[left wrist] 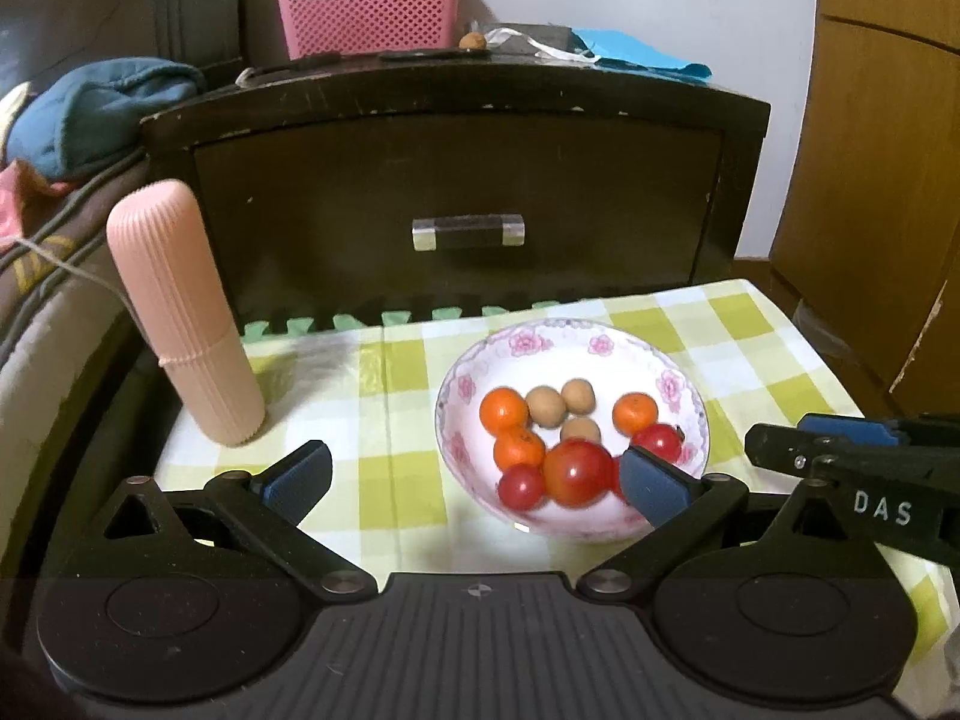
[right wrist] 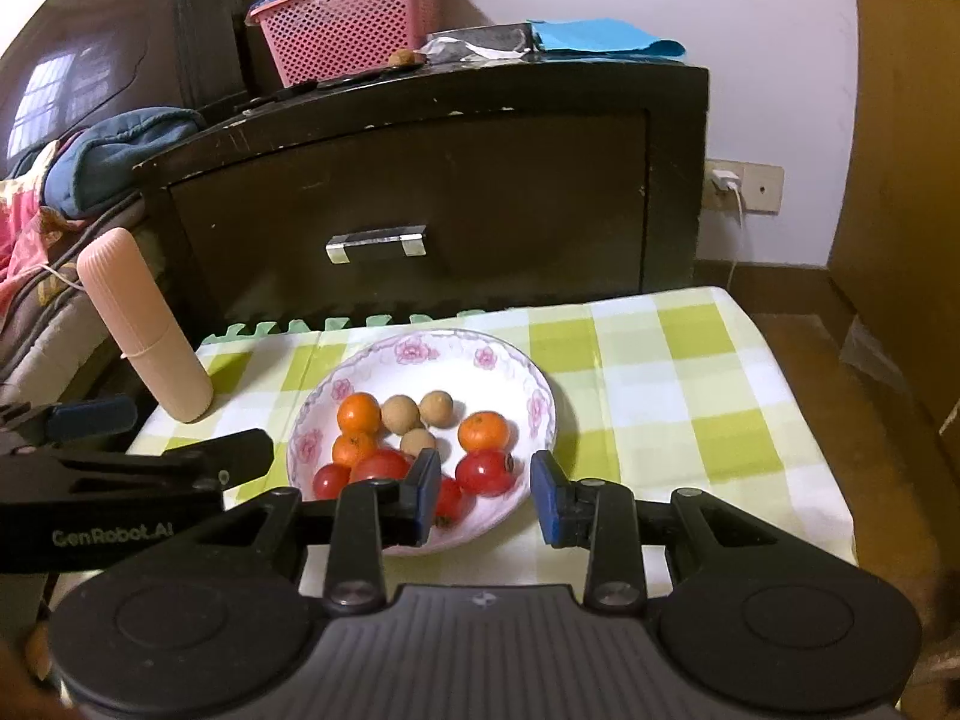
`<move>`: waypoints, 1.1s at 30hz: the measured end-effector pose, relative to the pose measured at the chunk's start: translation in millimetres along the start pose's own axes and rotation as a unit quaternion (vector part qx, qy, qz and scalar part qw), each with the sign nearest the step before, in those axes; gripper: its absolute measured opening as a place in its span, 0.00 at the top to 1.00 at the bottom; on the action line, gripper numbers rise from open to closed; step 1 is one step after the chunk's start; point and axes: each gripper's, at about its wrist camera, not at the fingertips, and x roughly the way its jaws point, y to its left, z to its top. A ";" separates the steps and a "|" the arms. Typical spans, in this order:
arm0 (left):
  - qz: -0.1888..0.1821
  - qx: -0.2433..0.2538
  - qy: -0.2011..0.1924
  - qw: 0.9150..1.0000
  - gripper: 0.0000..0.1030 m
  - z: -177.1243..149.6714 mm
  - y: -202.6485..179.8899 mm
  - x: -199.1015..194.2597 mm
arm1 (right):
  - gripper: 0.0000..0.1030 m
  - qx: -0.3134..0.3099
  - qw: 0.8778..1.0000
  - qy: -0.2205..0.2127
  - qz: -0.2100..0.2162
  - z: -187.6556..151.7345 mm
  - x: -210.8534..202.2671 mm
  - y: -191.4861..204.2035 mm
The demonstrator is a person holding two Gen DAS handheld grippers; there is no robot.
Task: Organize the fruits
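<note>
black linkage arms with silver screws, blue-padded fingers (left wrist: 297, 474), white "das" and "genrobot.ai" lettering.

tomato (right wrist: 449, 498) half hidden behind right claw (right wrist: 485, 495)

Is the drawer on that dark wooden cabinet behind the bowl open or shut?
Shut. The drawer front sits flush inside the cabinet frame in both views, with no gap showing around its handle.

Glossy ceramic bowl (left wrist: 600, 348); matt checked cloth (left wrist: 396, 372); ribbed plastic case (left wrist: 180, 312); scuffed dark wood cabinet (left wrist: 456, 180).
</note>
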 end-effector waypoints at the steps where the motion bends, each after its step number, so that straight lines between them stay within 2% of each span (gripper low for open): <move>1: -0.001 -0.003 0.001 1.000 0.00 -1.8 0.3 -1.1 | 0.70 0.001 1.000 0.001 0.000 -1.6 -1.3 -0.3; 15: 0.012 -0.002 0.044 0.999 0.00 -30.1 -1.0 -9.0 | 0.69 0.015 0.999 0.031 0.003 -33.2 -14.2 5.9; 33: 0.020 -0.007 0.060 0.998 0.00 -53.4 -1.8 -31.2 | 0.69 0.028 0.998 0.048 0.012 -63.3 -39.1 16.0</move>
